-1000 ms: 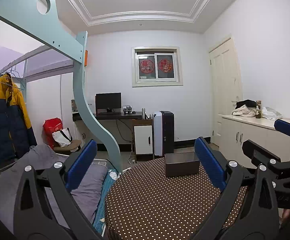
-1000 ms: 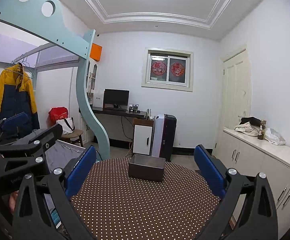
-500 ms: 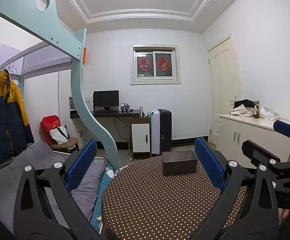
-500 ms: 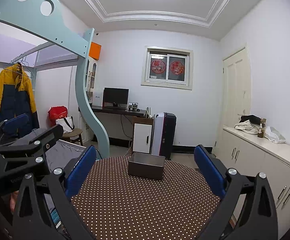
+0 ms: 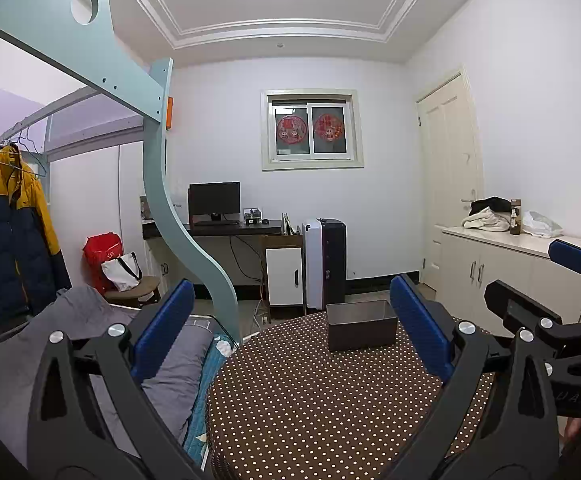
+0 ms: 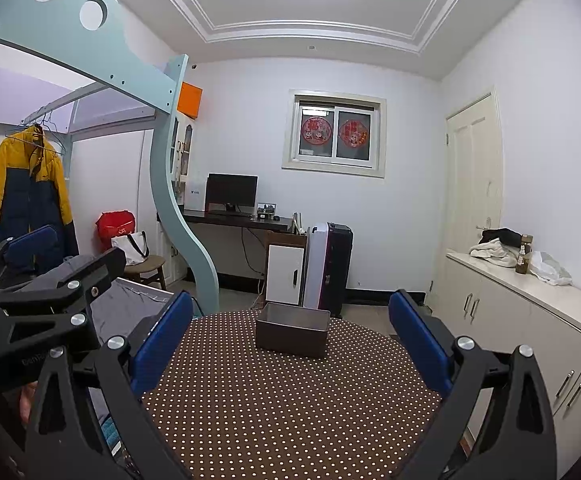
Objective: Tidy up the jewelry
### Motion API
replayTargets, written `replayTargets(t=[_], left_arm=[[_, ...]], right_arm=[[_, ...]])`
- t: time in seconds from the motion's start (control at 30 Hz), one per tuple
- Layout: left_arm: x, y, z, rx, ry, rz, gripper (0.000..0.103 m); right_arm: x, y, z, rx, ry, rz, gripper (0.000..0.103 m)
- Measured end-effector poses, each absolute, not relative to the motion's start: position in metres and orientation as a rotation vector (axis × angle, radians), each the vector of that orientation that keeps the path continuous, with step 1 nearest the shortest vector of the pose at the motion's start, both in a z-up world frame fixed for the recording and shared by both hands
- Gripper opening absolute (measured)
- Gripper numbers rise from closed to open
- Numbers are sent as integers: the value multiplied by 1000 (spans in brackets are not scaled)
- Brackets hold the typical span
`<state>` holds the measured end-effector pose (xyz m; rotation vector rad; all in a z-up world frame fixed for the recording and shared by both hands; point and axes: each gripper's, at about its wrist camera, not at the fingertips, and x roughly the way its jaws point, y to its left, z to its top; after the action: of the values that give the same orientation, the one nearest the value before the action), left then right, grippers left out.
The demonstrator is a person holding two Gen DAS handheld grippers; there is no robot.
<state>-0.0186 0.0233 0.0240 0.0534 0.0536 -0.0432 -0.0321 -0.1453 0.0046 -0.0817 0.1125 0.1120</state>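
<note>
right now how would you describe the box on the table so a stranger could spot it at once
Find the round table covered in a brown cloth with white polka dots, in the middle of the room. Toward its far edge sits a small dark brown rectangular box, open at the top. It is the only object visible on the cloth, plain against the dots.

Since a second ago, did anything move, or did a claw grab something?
Nothing was grabbed or let go. Only the view from the left claw shifted: the brown box sits a little higher and further left in it, so that claw tipped slightly. The right claw stayed put. Both are open and empty, and the box still rests on the dotted table.
</note>
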Motion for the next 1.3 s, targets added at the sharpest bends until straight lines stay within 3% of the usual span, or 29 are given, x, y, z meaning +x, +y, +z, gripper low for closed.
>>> replayTargets(t=[1.3], left_arm=[[-17,26,25,55,56,-42,96]], right_arm=[[-30,-145,5,-81,119,112,95]])
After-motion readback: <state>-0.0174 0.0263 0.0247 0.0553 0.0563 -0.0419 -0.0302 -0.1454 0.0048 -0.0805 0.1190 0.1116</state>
